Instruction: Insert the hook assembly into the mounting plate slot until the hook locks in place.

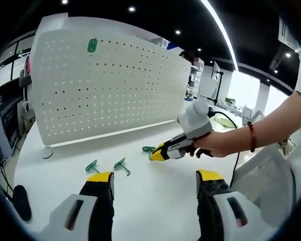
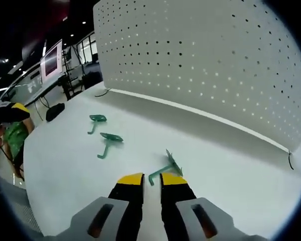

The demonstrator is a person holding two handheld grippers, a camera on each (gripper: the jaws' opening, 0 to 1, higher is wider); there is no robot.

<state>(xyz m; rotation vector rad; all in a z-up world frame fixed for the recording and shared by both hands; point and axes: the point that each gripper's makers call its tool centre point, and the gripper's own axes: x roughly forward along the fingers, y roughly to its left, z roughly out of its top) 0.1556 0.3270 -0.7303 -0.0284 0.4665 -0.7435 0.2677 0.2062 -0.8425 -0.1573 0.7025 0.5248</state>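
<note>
Your right tongs (image 2: 151, 178) are narrowed just short of a green hook (image 2: 166, 167) lying on the counter (image 2: 231, 170), ready to pinch it. Left tongs (image 1: 155, 178) hover wide, empty. The pegboard (image 1: 115, 85) stands behind, one hook (image 1: 92, 45) already mounted.

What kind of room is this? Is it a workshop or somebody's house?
Probably an office or lab workspace, not a house. A big white pegboard stands on a white table, rows of ceiling lights run overhead, and desks with a monitor sit behind.
</note>
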